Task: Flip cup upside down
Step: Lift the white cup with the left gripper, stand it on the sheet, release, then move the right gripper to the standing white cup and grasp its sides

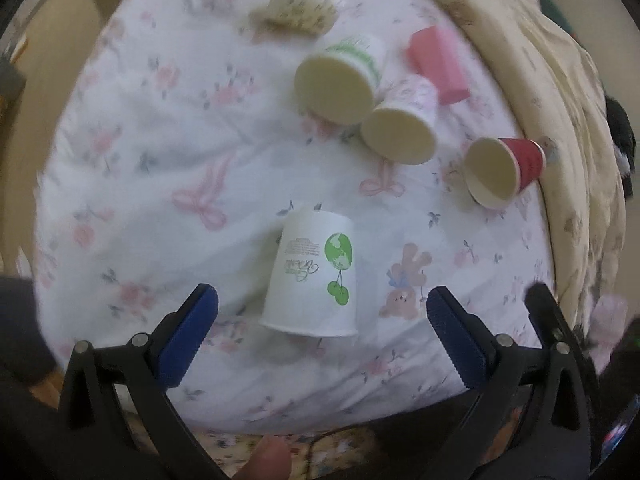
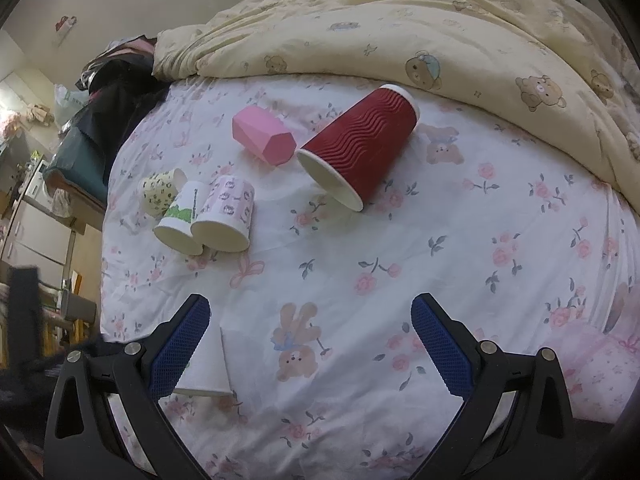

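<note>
A white paper cup with a green globe print stands upside down on the floral bed sheet, rim on the sheet, just ahead of my open left gripper, between its blue pads and untouched. The same cup shows partly behind the left finger in the right wrist view. My right gripper is open and empty above the sheet. A red ribbed cup lies on its side ahead of it; it also shows in the left wrist view.
A green-print cup and a pink-print cup lie side by side, mouths toward me. A pink box and a leopard-print cup lie nearby. A yellow bear duvet is heaped behind. The bed edge drops off at left.
</note>
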### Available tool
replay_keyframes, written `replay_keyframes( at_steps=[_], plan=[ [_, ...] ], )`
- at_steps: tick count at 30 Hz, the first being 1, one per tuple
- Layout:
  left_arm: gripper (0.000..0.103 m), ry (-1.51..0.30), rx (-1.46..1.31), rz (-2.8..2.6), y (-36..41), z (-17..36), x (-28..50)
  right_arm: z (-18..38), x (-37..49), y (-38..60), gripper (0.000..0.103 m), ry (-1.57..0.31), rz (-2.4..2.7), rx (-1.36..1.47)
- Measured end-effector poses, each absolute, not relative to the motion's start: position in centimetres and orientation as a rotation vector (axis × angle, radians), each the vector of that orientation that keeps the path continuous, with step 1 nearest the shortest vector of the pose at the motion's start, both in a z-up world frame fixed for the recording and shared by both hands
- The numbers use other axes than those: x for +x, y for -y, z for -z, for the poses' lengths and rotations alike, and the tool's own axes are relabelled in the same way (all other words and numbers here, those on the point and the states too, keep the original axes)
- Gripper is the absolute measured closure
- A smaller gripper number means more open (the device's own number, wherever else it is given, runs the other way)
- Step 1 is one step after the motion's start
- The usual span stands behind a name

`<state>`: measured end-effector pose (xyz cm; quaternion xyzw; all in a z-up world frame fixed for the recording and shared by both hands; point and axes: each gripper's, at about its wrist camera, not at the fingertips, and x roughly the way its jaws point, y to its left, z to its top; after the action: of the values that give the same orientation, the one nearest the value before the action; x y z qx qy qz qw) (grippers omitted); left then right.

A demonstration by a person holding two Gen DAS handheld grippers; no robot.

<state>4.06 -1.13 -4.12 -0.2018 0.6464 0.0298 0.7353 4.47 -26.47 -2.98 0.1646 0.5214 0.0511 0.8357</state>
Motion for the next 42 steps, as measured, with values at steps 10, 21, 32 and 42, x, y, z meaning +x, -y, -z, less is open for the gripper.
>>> replay_keyframes(
  at_steps=[10, 21, 32, 42],
  plan=[
    [0.000, -1.355, -0.241, -0.021, -0.5, 0.8, 3.2, 3.2, 4.4, 25.8, 0.000, -1.109, -0.119, 0.332],
    [0.000, -1.351, -0.150, -0.057, -4.2, 2.9, 1.4, 4.0, 4.4, 24.5, 0.000, -1.138, -0.144, 0.296],
    [0.000, -1.304, -0.157, -0.087, -6.3, 3.6, 1.6, 5.0, 5.6, 22.2, 0.000, -1.258, -0.306, 0.319],
    [0.000, -1.323, -0.290, -0.155, -8.8, 4.2, 2.0, 8.3, 8.2, 19.5, 0.000, -1.507, -0.530, 0.564]
  ],
)
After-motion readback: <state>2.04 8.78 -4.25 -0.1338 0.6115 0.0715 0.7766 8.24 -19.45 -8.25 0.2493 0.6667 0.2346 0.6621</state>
